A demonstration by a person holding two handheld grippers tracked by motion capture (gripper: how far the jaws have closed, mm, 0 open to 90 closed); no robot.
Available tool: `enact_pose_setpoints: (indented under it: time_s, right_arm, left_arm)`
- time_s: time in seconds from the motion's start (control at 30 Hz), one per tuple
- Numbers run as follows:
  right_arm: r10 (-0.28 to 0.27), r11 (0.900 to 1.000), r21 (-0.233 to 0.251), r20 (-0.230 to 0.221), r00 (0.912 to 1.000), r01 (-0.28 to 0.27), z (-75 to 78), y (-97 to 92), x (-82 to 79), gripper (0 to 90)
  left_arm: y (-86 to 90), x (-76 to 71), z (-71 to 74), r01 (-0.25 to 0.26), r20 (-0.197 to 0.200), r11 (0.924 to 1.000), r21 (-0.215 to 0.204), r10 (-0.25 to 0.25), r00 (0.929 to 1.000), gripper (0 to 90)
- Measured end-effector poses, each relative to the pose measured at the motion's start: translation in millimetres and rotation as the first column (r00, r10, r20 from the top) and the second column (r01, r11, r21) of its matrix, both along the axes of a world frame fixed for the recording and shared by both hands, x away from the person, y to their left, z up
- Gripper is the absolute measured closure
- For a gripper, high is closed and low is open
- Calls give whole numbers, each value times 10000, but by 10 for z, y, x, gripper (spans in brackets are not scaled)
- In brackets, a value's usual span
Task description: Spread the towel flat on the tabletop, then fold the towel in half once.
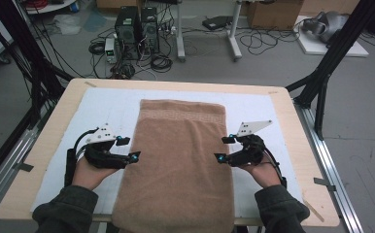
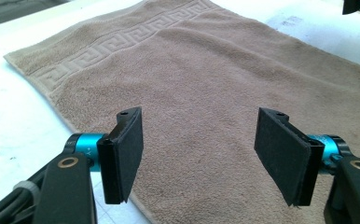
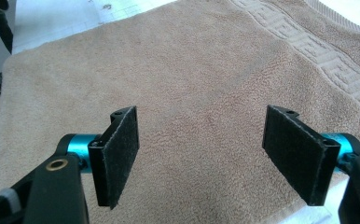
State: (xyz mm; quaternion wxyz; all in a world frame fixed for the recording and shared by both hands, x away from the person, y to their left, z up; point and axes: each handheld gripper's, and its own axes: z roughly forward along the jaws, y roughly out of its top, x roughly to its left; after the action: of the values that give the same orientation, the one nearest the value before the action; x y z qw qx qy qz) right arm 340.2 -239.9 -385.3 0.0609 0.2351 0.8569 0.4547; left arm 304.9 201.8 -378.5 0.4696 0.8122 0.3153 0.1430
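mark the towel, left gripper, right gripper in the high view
tan towel (image 1: 178,160), high view, middle of its flat top layer
left gripper (image 1: 128,149), high view, midway between its open fingertips
right gripper (image 1: 222,148), high view, midway between its open fingertips

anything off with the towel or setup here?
Mostly fine. The brown towel lies flat but its near end hangs over the table edge. Left gripper and right gripper are open, holding nothing.

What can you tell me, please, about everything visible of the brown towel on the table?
The brown towel is a light brown terry cloth with a woven key-pattern band near its far end. It lies flat and lengthwise on the white mat, its near end hanging over the table edge. The left gripper and right gripper, both open, flank its long sides without pinching it.
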Motion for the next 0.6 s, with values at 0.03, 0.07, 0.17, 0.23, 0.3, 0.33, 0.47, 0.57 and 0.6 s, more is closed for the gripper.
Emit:
enact_pose_setpoints:
  time_s: [0.03,0.07,0.17,0.23,0.3,0.33,0.47,0.57,0.6]
  right_arm:
    - [-3,10000,-37,42,10000,3,7,5,14,264]
    - [8,10000,-76,45,10000,-8,18,8,27,264]
    - [-27,9999,-134,136,9999,29,70,14,72,265]
    - [-50,9997,-234,197,9998,55,116,16,113,264]
    - [-80,9997,-226,275,9996,87,180,10,170,275]
    - [-72,9998,-172,298,9995,78,222,9,210,275]
    - [-179,9993,-311,495,9986,195,364,24,354,278]
    - [-467,9980,-394,564,9973,489,411,23,498,281]
    - [-592,9972,-414,615,9963,618,410,21,544,281]
  left_arm:
    - [5,16,0,-54,-25,10000,3,54,10000,332]
    - [8,34,3,-98,-53,9999,-33,97,9999,332]
    - [13,91,49,-181,-34,9998,64,182,9998,333]
    - [10,141,108,-326,27,9993,156,325,9995,335]
    - [-1,193,174,-372,9,9989,279,372,9993,335]
    - [-2,223,208,-365,46,9989,288,364,9993,335]
    - [2,387,318,-484,147,9986,232,481,9987,344]
    - [1,543,331,-653,139,9978,112,651,9978,349]
    - [-4,600,321,-756,150,9970,179,753,9970,349]
